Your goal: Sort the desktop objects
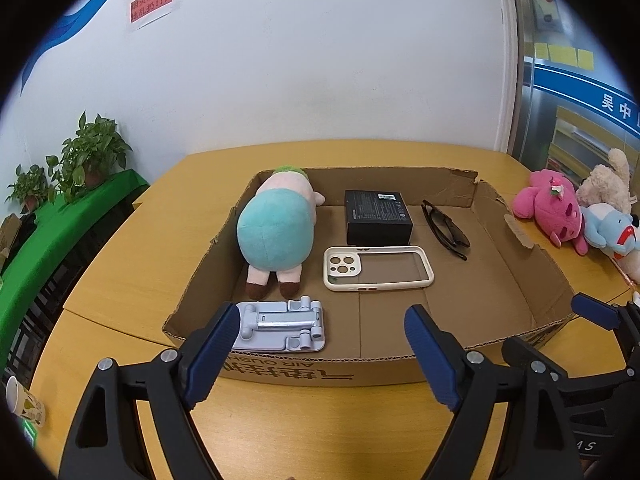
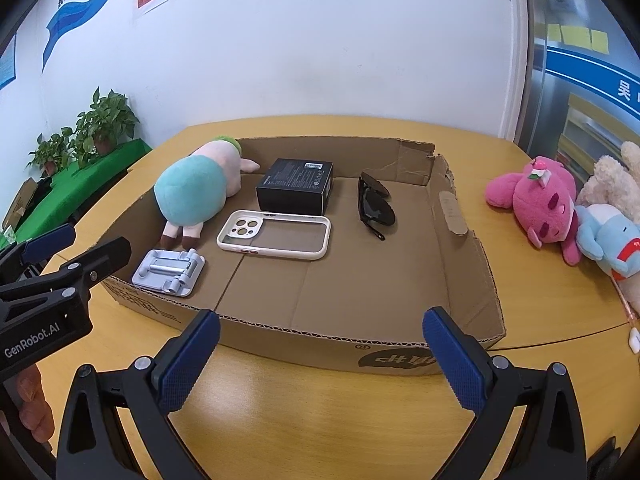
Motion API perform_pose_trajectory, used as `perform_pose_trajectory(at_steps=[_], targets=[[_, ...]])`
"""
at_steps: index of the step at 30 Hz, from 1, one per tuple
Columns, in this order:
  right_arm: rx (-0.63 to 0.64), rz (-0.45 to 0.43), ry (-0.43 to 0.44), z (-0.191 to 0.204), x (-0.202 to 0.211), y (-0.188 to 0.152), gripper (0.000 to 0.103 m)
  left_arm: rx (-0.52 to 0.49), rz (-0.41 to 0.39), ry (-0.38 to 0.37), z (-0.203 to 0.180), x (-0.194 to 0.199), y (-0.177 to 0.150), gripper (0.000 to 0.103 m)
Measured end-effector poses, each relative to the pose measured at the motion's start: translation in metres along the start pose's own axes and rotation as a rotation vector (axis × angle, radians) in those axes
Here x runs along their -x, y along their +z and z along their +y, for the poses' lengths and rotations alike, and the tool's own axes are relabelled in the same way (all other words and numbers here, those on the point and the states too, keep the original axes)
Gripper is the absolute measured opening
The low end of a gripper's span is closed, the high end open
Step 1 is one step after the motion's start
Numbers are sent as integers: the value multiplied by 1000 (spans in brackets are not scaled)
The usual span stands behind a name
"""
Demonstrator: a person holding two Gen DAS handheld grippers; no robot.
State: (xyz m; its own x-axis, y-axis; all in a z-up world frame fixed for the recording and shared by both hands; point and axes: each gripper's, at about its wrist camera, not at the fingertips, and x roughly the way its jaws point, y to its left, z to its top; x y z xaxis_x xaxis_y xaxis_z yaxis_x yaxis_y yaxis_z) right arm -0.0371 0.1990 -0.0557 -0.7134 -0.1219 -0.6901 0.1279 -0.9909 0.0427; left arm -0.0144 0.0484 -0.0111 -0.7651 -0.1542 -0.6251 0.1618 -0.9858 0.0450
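Observation:
A shallow cardboard box (image 1: 520,264) (image 2: 472,276) sits on the yellow table. In it lie a teal and pink plush toy (image 1: 276,228) (image 2: 196,192), a black box (image 1: 378,216) (image 2: 296,186), a white phone case (image 1: 378,267) (image 2: 276,234), black sunglasses (image 1: 446,228) (image 2: 374,206) and a grey phone stand (image 1: 282,324) (image 2: 170,270). My left gripper (image 1: 320,344) is open and empty, just in front of the box's near wall. My right gripper (image 2: 322,354) is open and empty, also in front of the near wall.
Pink (image 1: 552,204) (image 2: 540,200), cream (image 1: 608,184) (image 2: 612,184) and blue (image 1: 612,232) (image 2: 612,240) plush toys lie on the table right of the box. Potted plants (image 1: 88,156) stand on a green shelf at the left. A paper cup (image 1: 24,402) stands at the table's left edge.

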Motion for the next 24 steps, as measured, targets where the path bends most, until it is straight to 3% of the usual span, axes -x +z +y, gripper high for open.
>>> perform_pose_trajectory(at_steps=[24], targets=[[-20, 0, -5, 0, -2, 2, 103, -29, 8, -10, -2, -10, 0, 88]])
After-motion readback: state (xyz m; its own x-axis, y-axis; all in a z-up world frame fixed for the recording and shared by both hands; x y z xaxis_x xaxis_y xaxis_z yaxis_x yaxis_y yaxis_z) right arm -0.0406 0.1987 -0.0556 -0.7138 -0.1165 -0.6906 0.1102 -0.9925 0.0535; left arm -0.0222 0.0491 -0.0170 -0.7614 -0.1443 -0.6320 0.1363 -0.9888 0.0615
